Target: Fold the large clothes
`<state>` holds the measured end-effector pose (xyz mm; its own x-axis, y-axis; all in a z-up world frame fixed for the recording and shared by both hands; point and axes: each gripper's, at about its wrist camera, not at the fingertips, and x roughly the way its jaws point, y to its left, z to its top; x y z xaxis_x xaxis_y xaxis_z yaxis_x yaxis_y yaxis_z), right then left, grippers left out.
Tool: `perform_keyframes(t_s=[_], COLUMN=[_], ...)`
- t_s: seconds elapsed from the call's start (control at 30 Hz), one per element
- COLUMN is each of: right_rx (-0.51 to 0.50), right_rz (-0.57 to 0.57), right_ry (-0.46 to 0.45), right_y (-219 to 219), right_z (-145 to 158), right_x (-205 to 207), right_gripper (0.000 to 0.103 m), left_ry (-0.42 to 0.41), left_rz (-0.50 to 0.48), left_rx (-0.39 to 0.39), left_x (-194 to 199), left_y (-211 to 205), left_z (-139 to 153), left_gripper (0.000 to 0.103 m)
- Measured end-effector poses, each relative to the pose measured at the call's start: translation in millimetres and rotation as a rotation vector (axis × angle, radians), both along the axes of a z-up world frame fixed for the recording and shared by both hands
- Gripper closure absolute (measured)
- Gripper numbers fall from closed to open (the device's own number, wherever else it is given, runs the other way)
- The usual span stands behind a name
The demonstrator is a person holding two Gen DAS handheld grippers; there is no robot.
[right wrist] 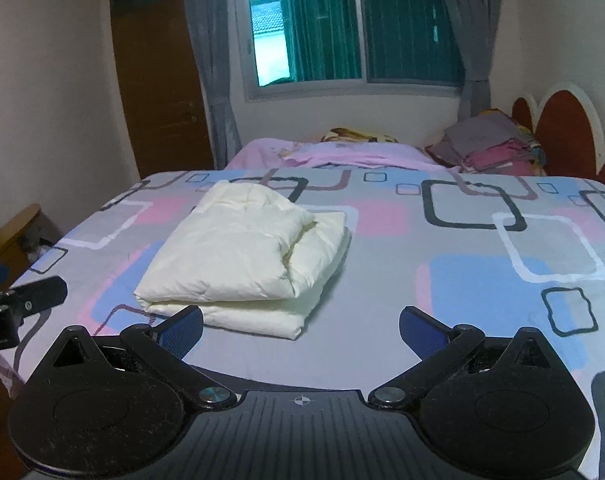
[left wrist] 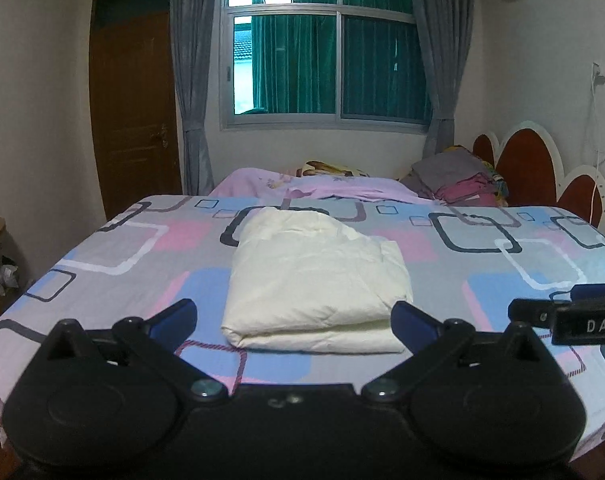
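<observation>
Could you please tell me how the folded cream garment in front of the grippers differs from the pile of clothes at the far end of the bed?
The cream garment is one pale piece folded into a neat bundle; the clothes pile holds several grey and pink pieces stacked loosely. The garment lies on the patterned sheet close to the camera; the pile sits by the headboard. Both rest untouched on the bed.

Matte black plastic left gripper (left wrist: 293, 318): two round lobed housings, angular linkage arms, silver pivot screws (left wrist: 205, 388), blue textured finger pads (left wrist: 173, 319). Same build on the black ribbed-body right gripper (right wrist: 301, 329), with a small white crosshair mark (right wrist: 301, 401) at centre, dust specks on the housings, blue ridged pads (right wrist: 182, 330). White letters "DAS" (left wrist: 601, 325) on its side, seen from the left wrist.
</observation>
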<state>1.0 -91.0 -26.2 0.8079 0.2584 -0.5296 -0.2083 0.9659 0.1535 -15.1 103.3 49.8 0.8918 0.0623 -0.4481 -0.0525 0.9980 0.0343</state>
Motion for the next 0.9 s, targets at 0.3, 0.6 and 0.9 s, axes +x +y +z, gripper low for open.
perform_keyframes(t_s=[0.3, 0.6, 0.9], right_rx=[-0.016, -0.034, -0.042], right_rz=[0.008, 0.018, 0.018], right_ry=[0.002, 0.004, 0.007], right_y=[10, 13, 14], right_z=[2, 1, 0], right_x=[-9, -10, -11], right_gripper=[0.0, 0.0, 0.0], left_ry=[0.002, 0.011, 0.015], left_rz=[0.005, 0.008, -0.001], left_rx=[0.005, -0.002, -0.008], left_x=[-21, -29, -29], left_y=[-4, -2, -2], left_z=[-1, -4, -4], left_gripper=[0.0, 0.0, 0.0])
